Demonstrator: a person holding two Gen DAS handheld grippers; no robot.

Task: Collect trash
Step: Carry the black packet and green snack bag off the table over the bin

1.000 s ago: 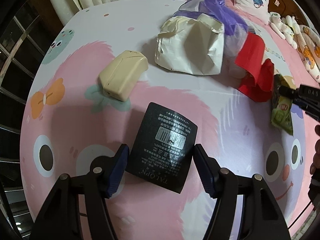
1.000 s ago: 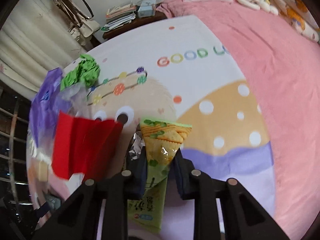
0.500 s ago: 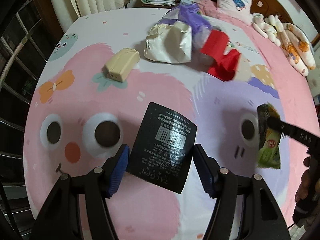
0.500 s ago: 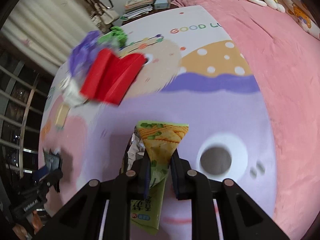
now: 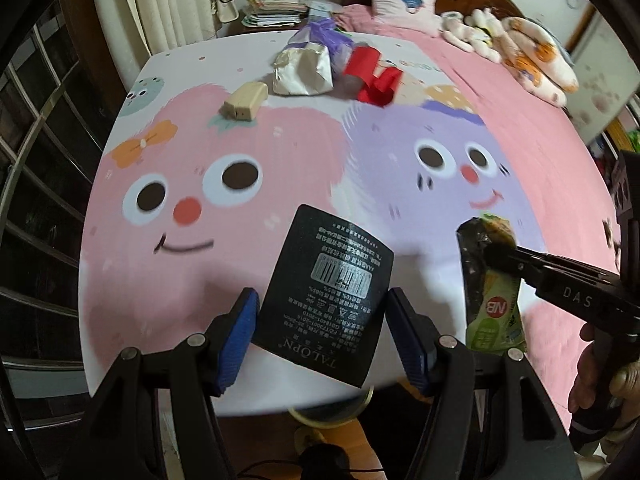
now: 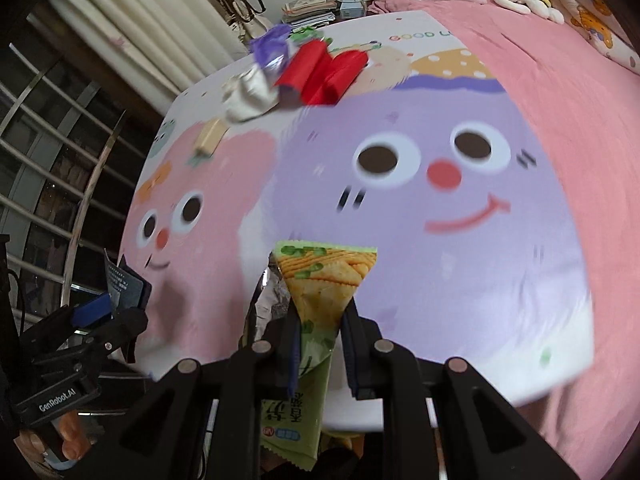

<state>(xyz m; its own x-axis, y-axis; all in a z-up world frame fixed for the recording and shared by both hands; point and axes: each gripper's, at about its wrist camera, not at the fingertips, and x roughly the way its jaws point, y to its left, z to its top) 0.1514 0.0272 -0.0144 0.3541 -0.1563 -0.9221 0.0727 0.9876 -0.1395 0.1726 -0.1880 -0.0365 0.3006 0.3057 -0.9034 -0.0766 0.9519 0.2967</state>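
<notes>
Left wrist view: the left gripper (image 5: 320,332) grips a black card (image 5: 326,294) between its blue pads, and over the last second it has pulled back from the bed toward its near edge, so the cartoon sheet (image 5: 240,132) shows far more of itself and the remaining trash has shrunk toward 12 o'clock. There lie a beige box (image 5: 246,101), a cream bag (image 5: 303,70), a purple bag (image 5: 324,34) and a red wrapper (image 5: 374,76), all well apart from both grippers. At 3 o'clock the right gripper (image 5: 494,250) carries a green snack packet (image 5: 494,312).

Right wrist view: the right gripper (image 6: 320,332) is clamped on that packet (image 6: 316,296), fingers pointing up the bed; the left gripper (image 6: 104,316) sits at 8 o'clock. Judged from this, both pieces are picked and being carried off, probably to a bin below the bed edge, which I cannot clearly see; four pieces remain.
</notes>
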